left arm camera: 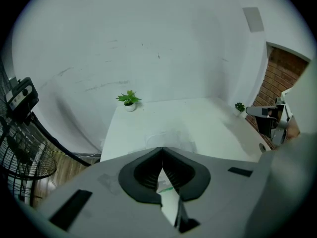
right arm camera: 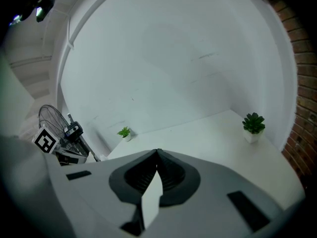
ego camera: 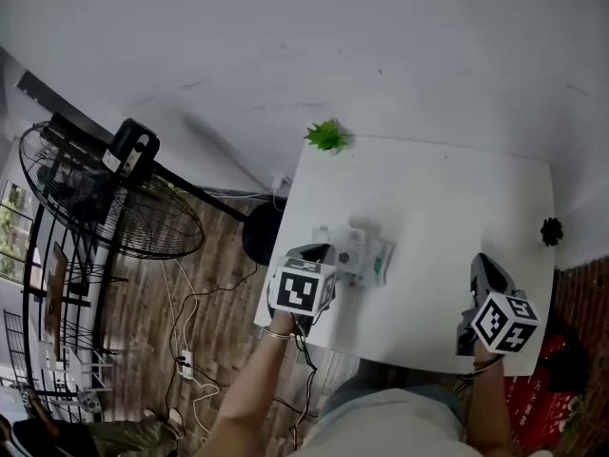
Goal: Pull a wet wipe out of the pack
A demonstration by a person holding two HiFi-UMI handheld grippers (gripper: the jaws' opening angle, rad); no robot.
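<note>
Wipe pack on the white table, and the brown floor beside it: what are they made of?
The white-and-green wet wipe pack is probably soft plastic film, given its uneven edges. The brown plank floor looks like wood or laminate: seams and grain show.

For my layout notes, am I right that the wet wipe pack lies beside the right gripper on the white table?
No: the head view shows the wet wipe pack beside the left gripper on the white table, apart from the right gripper.
</note>
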